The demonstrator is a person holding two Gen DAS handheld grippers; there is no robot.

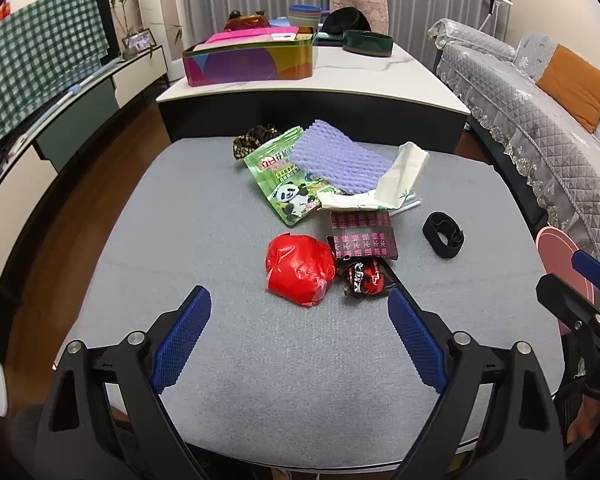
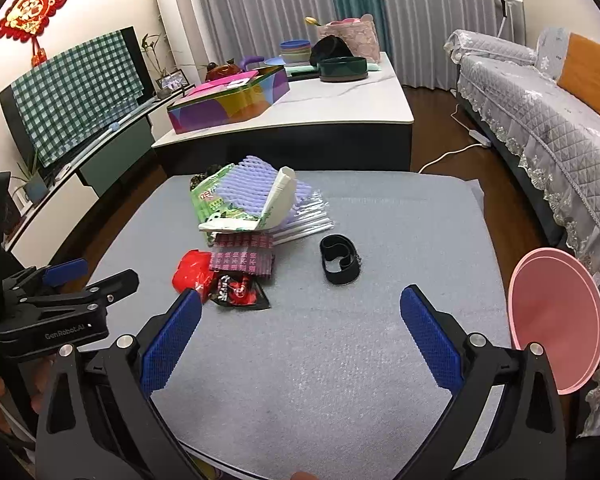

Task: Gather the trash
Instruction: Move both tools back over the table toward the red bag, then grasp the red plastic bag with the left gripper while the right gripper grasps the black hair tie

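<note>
Looking ahead of our left claw [image 1: 299,322], spread wide and empty, we find the red crumpled bag [image 1: 299,269] on the grey surface [image 1: 180,240], just beyond its fingertips. Our right claw [image 2: 301,320], also wide and empty, sits farther off.

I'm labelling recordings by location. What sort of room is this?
Most likely a home living room: a sofa with a quilted lace cover, a TV draped in checked cloth on a low cabinet, and floor-length curtains.
</note>
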